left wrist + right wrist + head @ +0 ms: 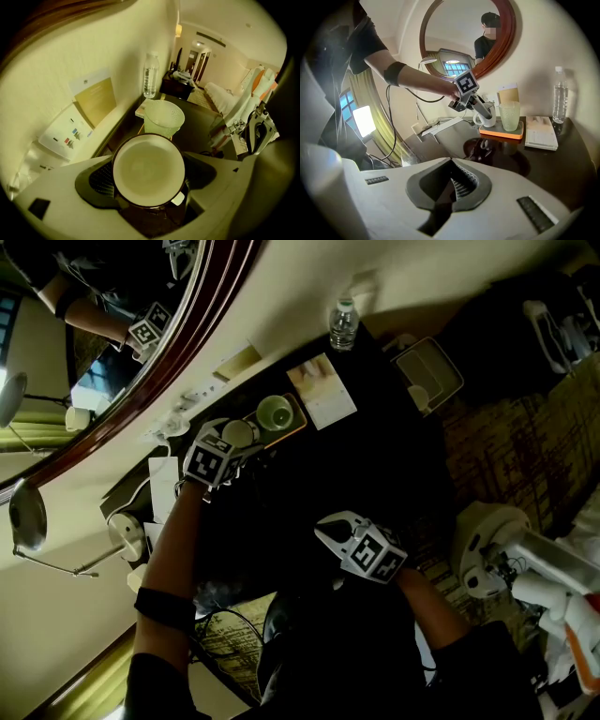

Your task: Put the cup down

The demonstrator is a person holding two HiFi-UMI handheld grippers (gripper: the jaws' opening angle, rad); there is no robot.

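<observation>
The left tool (484, 112) grips a white cup (147, 168) by its sides, jaws spread wide around it and the cup upright with its mouth facing up. It is held at the near end of an orange tray (512, 134) on the dark bench (562, 164). Seen along the left tool's own jaws, a frosted, dimpled glass tumbler (163, 118) stands at 12 o'clock just beyond the cup. A water bottle (150, 75) stands farther off on the same line.

From the right gripper view, the cup's base sits level with the tray's left end and its handle points away from the tumbler. Whether the base already touches the tray cannot be told. The coming move looks like a straight drop or release rather than a sideways shift, since the free spot lies right under the cup. The tumbler close by is the thing to avoid nudging.

The right tool (330, 532) is closed and empty. In the head view it hangs at about 5 o'clock from the left one, well apart from the tray, so the left hand is plainly the nearer.
</observation>
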